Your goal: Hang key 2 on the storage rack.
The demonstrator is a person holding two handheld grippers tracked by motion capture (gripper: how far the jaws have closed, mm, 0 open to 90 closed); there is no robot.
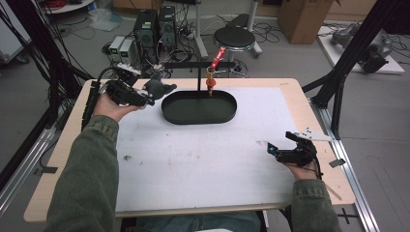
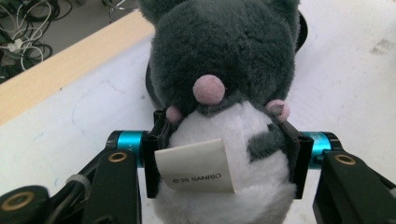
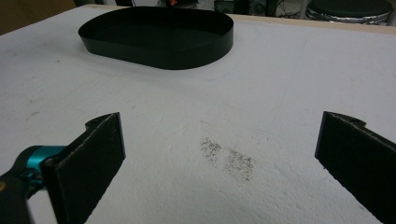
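PROGRESS: my left gripper (image 1: 145, 99) has the grey-and-white plush toy (image 2: 224, 93) pinched at its belly, lifted just left of the black oval tray (image 1: 199, 107); drop-in not yet done, I judge | RIGHT: my right gripper (image 1: 276, 151) idle, fingers (image 3: 91, 158) wide, holding nothing | TEXTURES: soft fuzzy pile, paper tag, smooth rigid tray wall, scuffed white surface (image 1: 203, 159)

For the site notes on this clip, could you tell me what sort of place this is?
Most likely a robotics lab or data-collection workspace: black frame struts flank the table, computer towers with tangled cables sit on the floor, and a stool stands behind.
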